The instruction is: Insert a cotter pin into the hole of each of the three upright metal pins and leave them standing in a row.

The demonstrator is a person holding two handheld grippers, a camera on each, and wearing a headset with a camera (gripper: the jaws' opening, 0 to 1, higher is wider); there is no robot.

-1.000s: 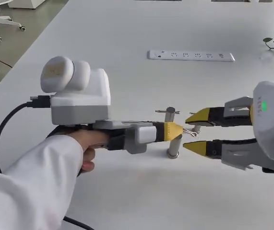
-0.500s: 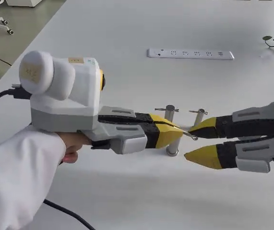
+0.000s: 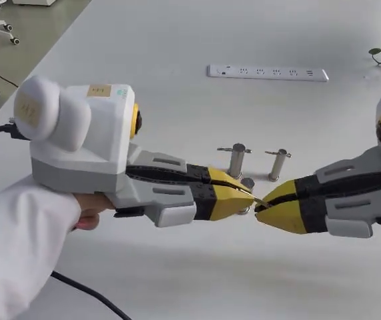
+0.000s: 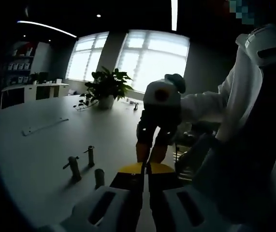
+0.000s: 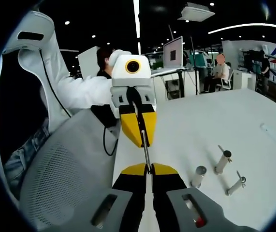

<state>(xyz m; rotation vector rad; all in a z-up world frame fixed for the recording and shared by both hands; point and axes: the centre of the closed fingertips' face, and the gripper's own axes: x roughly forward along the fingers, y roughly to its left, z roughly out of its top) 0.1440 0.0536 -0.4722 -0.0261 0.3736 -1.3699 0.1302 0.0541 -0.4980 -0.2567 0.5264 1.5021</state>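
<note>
On the broad white workbench (image 3: 177,73), the white-and-black left gripper with yellow tips (image 3: 245,195) reaches in from the left of the head view. The matching right gripper (image 3: 262,209) reaches in from the right, and their tips meet nose to nose just below centre. Each has its jaws pressed together on one end of the thin wire cotter pin (image 5: 146,150), which spans between them in the right gripper view. Of the three short grey metal uprights just above, the left rear pin (image 3: 236,160) and right rear pin (image 3: 278,165) each carry a cotter through the head. The front pin (image 3: 247,183), half hidden behind the left tips, looks bare. Two seem done; the third insertion remains.
</note>
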